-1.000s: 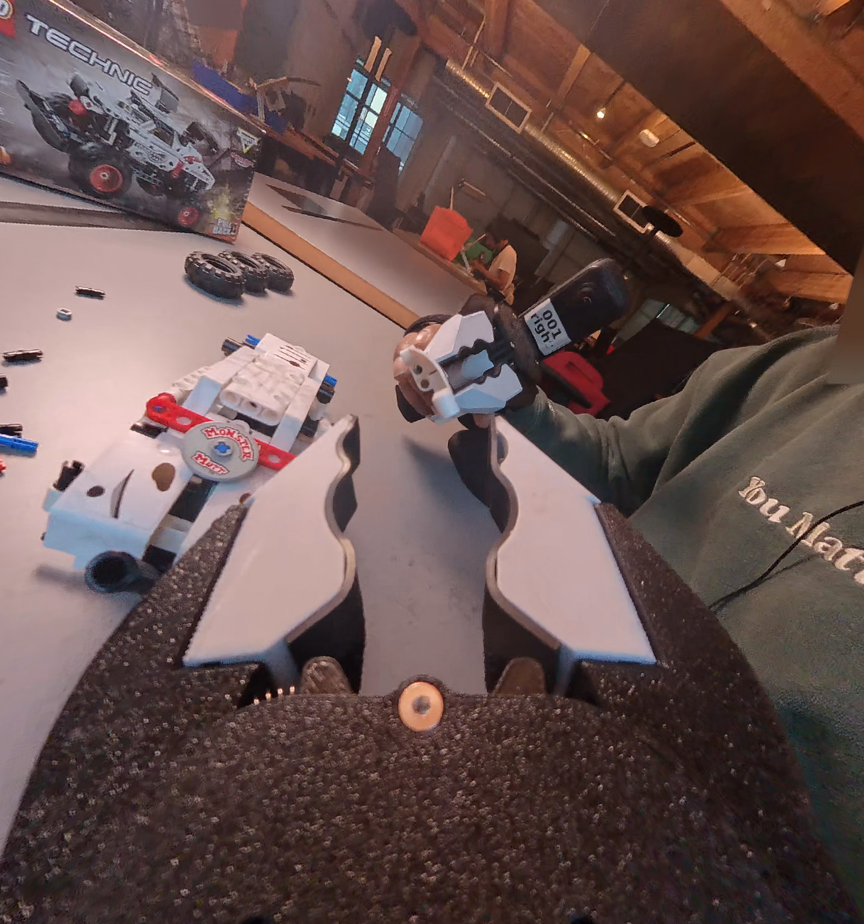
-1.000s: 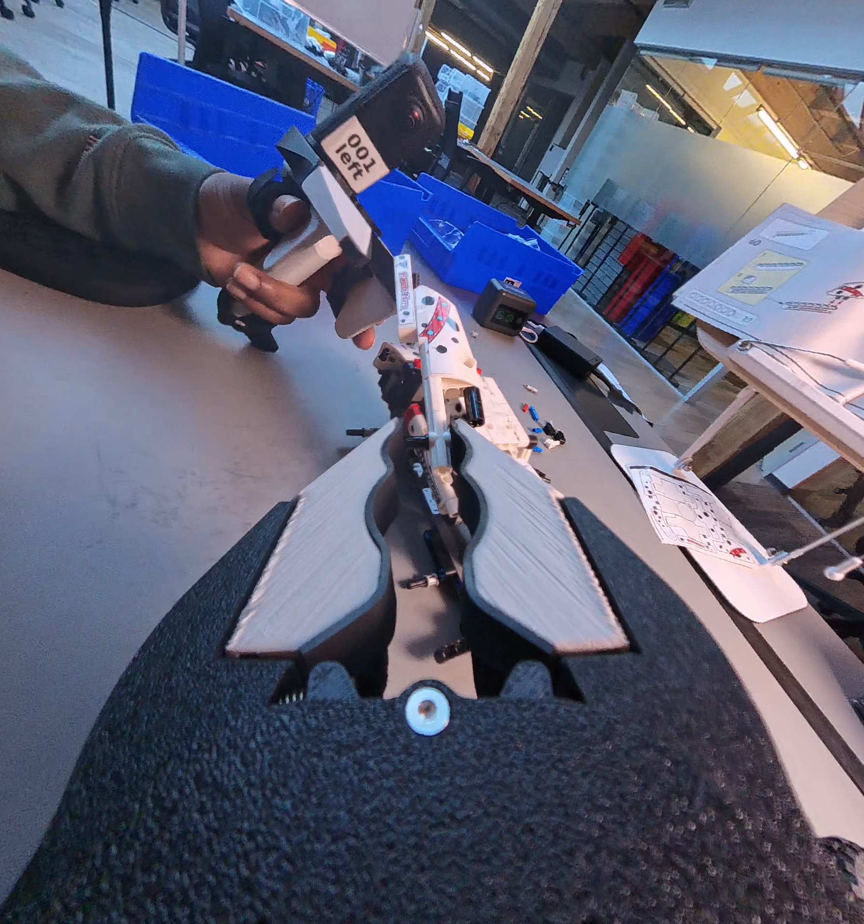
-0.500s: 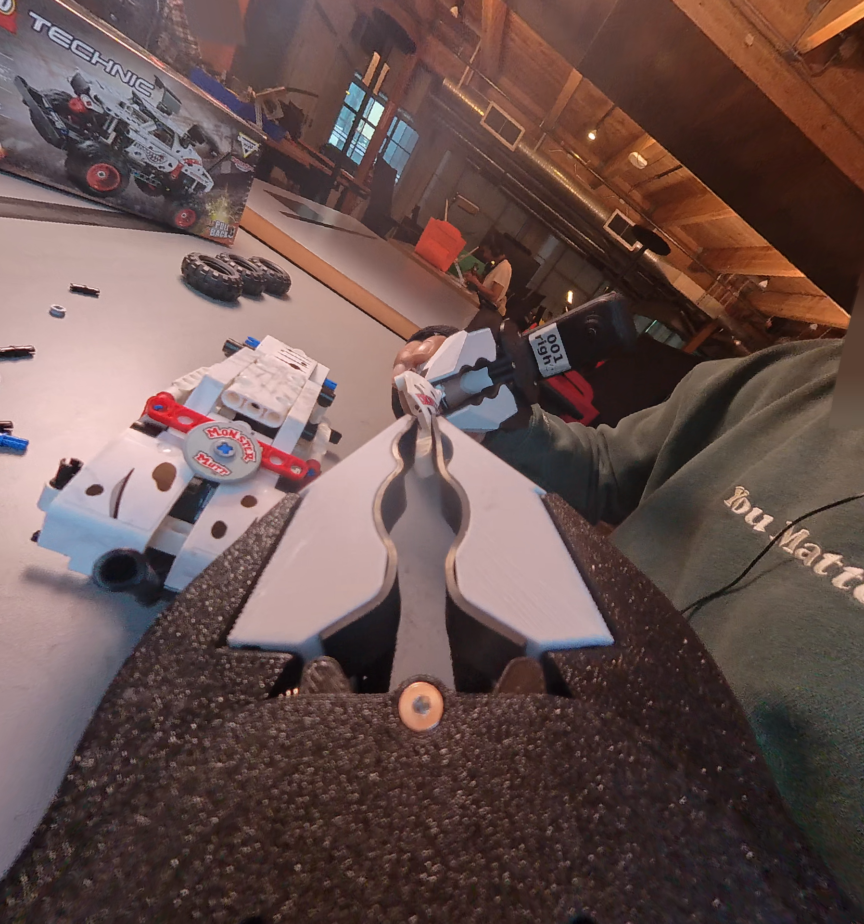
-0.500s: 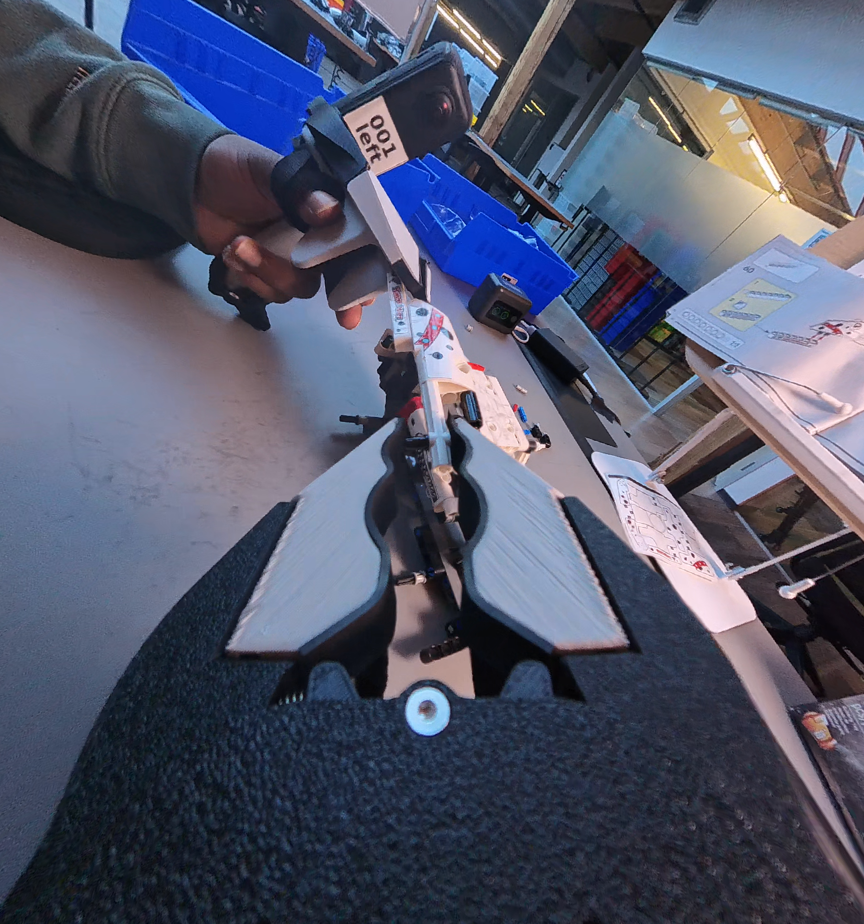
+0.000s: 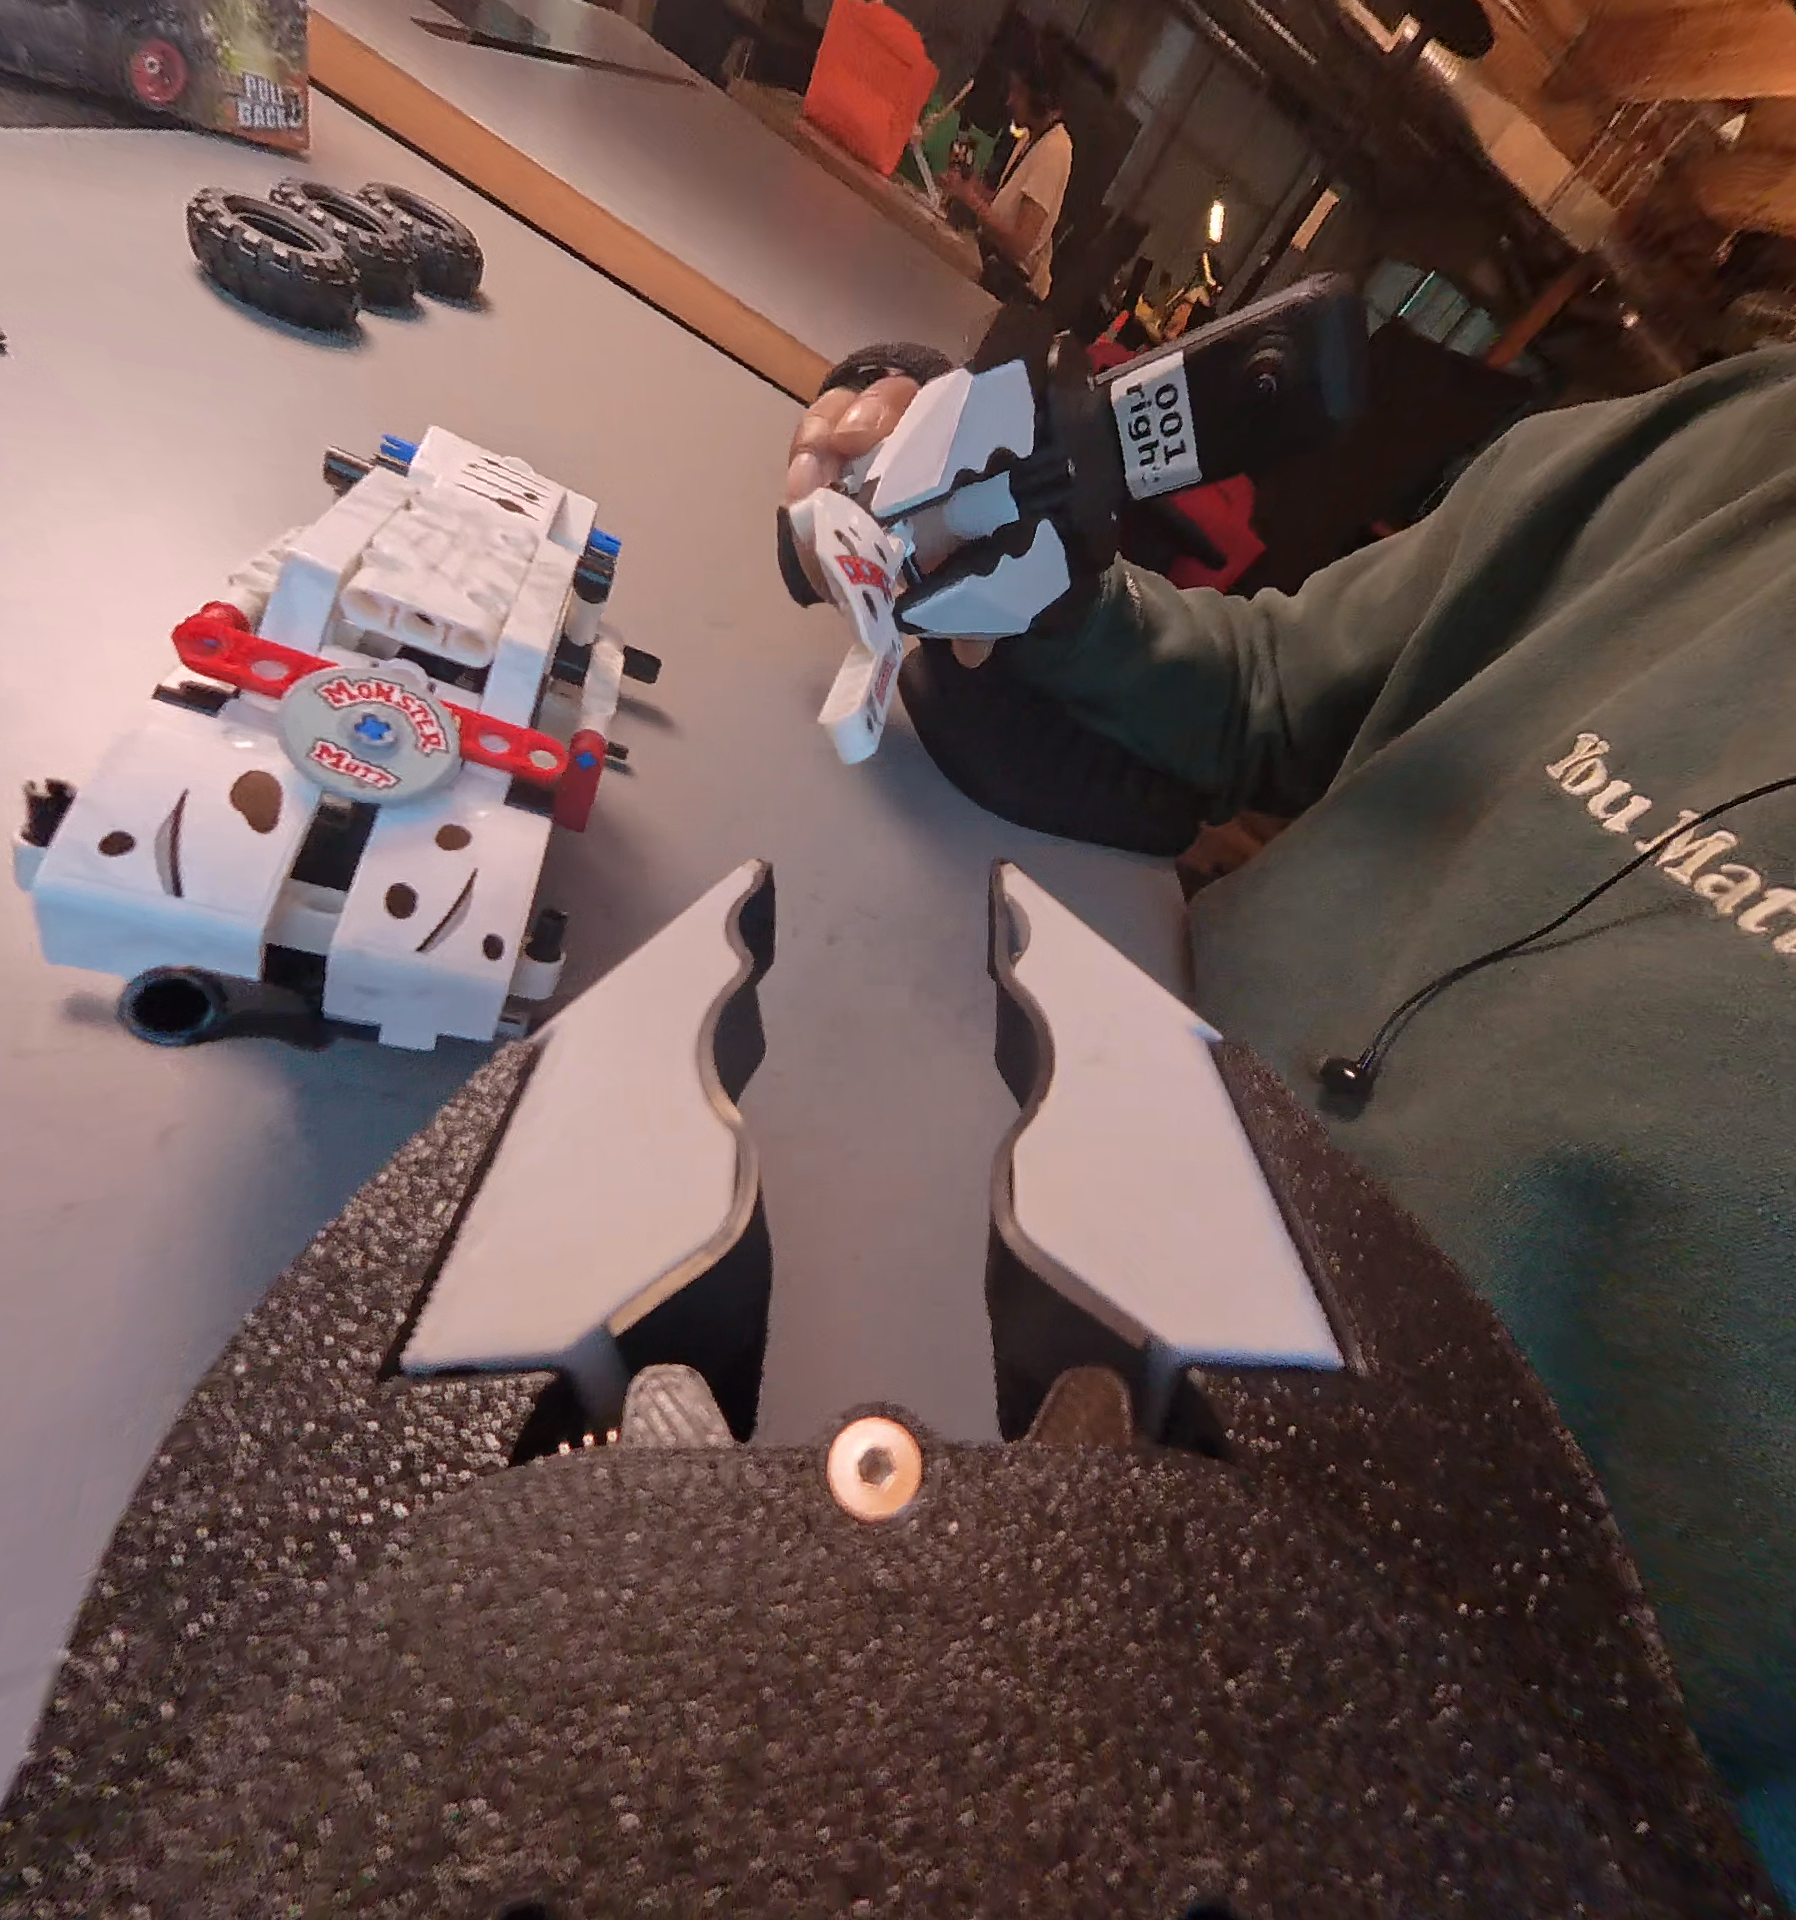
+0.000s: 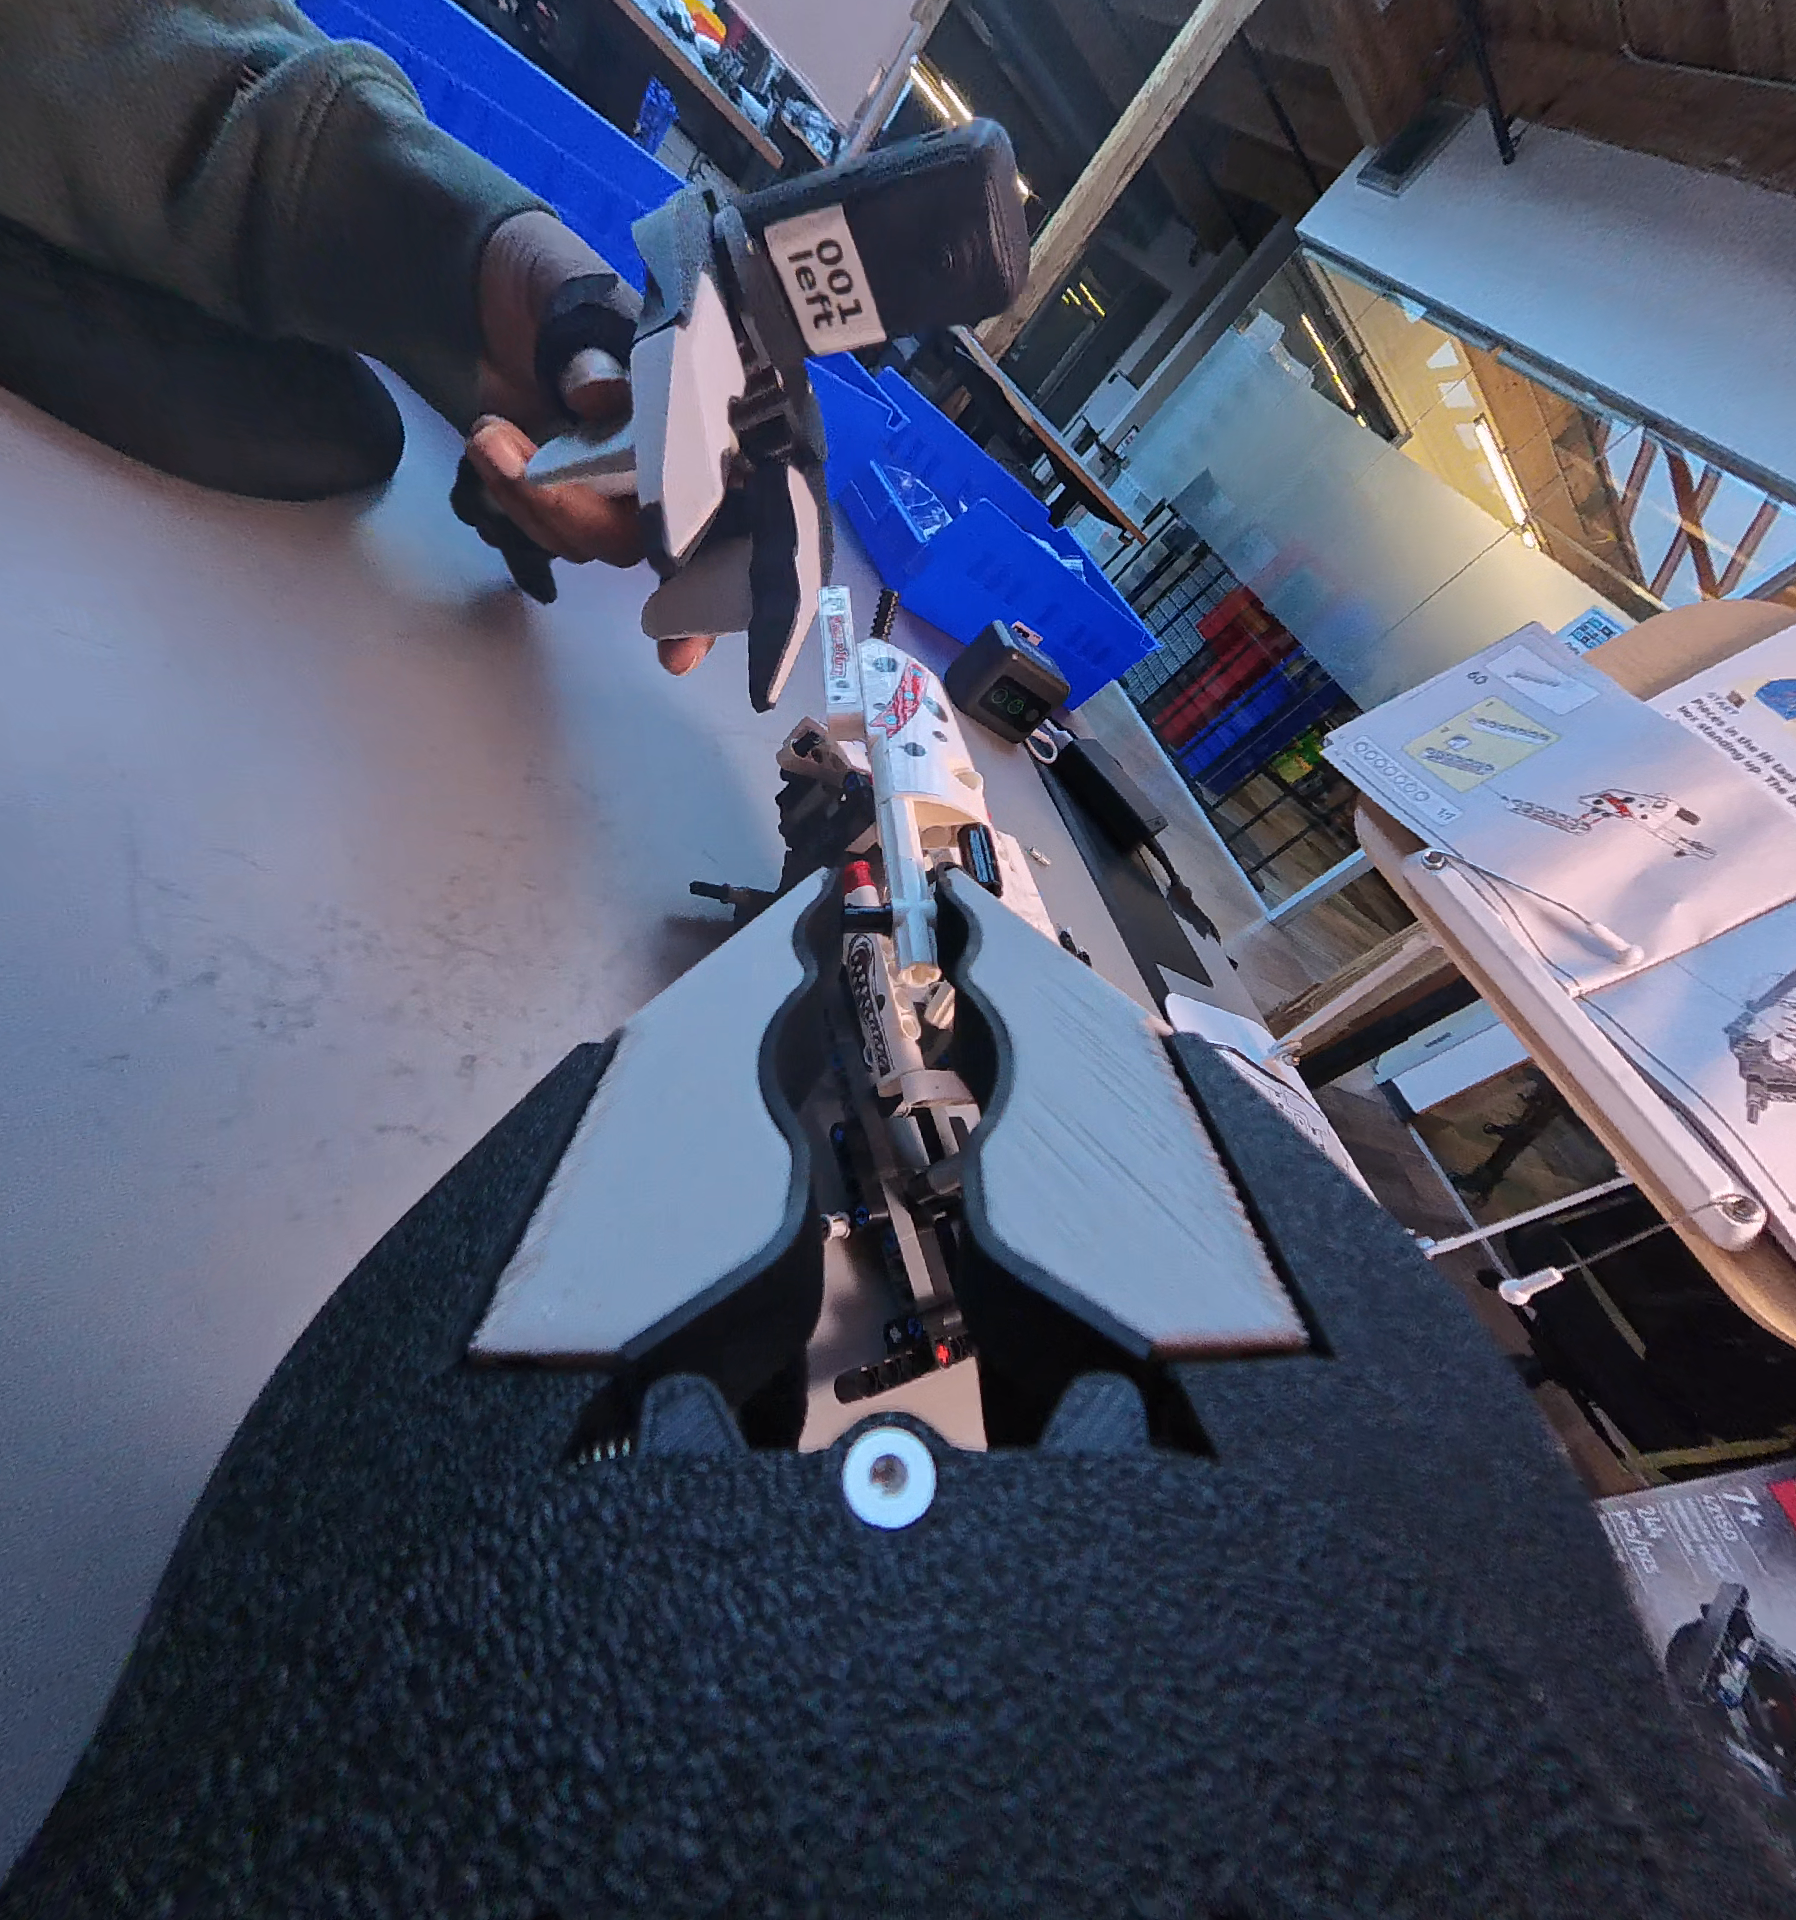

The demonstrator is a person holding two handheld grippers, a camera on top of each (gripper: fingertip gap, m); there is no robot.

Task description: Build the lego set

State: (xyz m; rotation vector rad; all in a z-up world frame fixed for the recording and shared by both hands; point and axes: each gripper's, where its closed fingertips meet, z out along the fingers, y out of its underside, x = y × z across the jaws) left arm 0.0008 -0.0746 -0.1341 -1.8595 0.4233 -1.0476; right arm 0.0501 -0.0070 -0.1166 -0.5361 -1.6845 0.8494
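Left wrist view: the left gripper (image 5: 878,914) is spread apart, holding nothing. The white truck body (image 5: 354,748) sits on the counter (image 5: 665,436), far left.

Right wrist view: the right gripper (image 6: 886,909) is clamped on a white side panel (image 6: 899,790). It looks light, stiff and snappy; hold its flat sides.

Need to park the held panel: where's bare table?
Bare: grey tabletop between the white spotted truck body and the green sleeve. Crowded: three black tyres and loose pins beyond the truck.
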